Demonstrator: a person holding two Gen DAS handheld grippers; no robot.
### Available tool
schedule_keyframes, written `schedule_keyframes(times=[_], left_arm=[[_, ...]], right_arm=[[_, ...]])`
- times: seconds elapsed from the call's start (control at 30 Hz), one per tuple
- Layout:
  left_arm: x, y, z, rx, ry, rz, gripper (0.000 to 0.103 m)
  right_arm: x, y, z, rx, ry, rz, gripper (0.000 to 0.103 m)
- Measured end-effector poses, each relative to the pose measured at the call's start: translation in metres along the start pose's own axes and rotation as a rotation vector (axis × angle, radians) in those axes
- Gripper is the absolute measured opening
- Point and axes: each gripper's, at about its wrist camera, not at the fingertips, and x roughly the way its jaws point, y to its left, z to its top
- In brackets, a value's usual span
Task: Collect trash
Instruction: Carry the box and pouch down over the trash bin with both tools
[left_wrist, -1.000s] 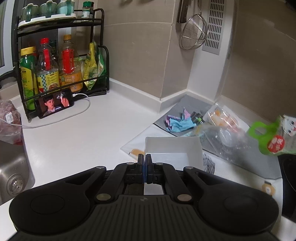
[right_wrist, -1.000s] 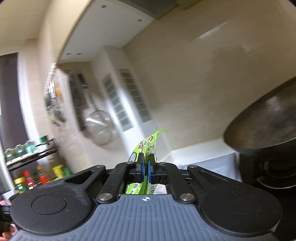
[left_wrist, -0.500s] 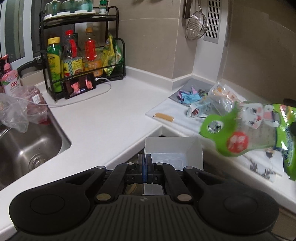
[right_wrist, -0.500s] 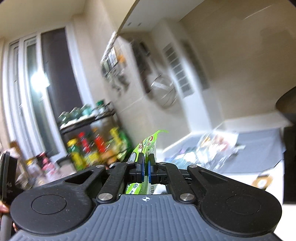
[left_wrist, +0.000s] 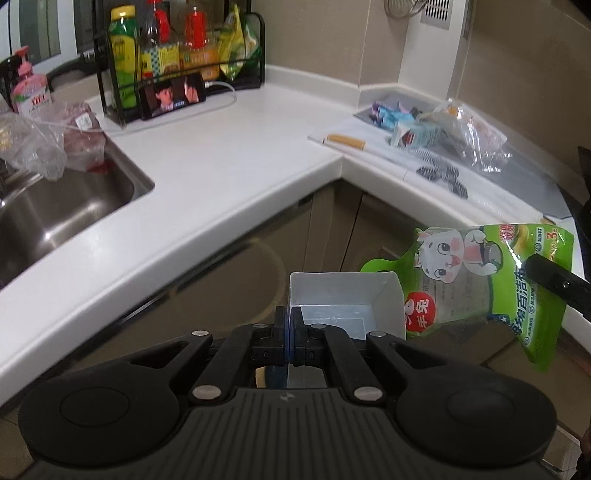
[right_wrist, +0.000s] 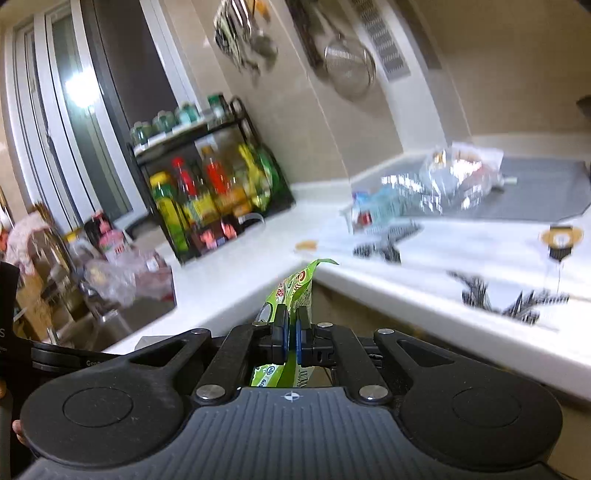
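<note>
1. Now both grippers have pulled back from the counter (left_wrist: 229, 147); a second ago the left wrist view sat over it, and now cabinet fronts show below its edge.
2. That suggests, to my eye, a carry toward a drop-off.
3. Left gripper (left_wrist: 288, 332): jaws pinched on the wall of one white box (left_wrist: 343, 295), held in the air.
4. Right gripper (right_wrist: 291, 338): jaws clamped on one green pouch (left_wrist: 491, 280), hanging just beside the box.
5. Left behind on the counter: one clear plastic bag (left_wrist: 469, 136) and a few small wrappers (left_wrist: 391, 116), count unclear.
</note>
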Motion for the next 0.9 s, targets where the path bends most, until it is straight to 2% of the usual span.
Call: schedule_keyframes(times=[0.4,0.9], left_arm=[[0.027,-0.006,-0.019,0.014,0.046,0.024,0.000],[0.044,-0.007,-0.025,0.013,0.087,0.026,0.000]], right_arm=[[0.022,-0.010,-0.029,0.034,0.109,-0.056,0.005],[0.032,-0.013,-0.033,0.037,0.144,-0.067,0.005]])
